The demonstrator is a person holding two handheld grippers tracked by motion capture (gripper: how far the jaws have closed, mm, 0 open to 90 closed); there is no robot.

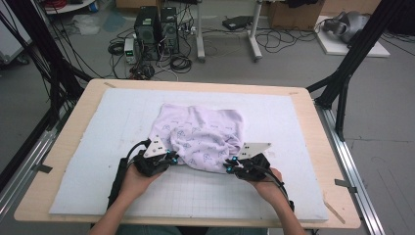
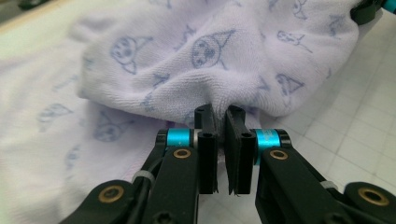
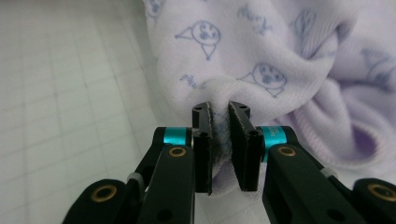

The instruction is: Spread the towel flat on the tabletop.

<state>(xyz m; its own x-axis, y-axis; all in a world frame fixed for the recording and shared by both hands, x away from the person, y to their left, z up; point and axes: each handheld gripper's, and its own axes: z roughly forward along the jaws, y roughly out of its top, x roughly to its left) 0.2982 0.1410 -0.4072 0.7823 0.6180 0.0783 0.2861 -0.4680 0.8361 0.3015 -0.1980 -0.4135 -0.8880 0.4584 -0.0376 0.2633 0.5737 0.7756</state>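
High view shows the crumpled lilac towel lying mid-mat on the white mat, its long axis running left to right, its near edge facing the person, where the left gripper and right gripper each pinch a fold of it.

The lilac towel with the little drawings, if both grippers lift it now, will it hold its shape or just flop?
The towel will probably flop: it already lies crumpled in soft folds. Its looped terry looks grippy, so the left gripper and right gripper, each pinching an edge, should hardly slip. It seems light, likely sagging between them.
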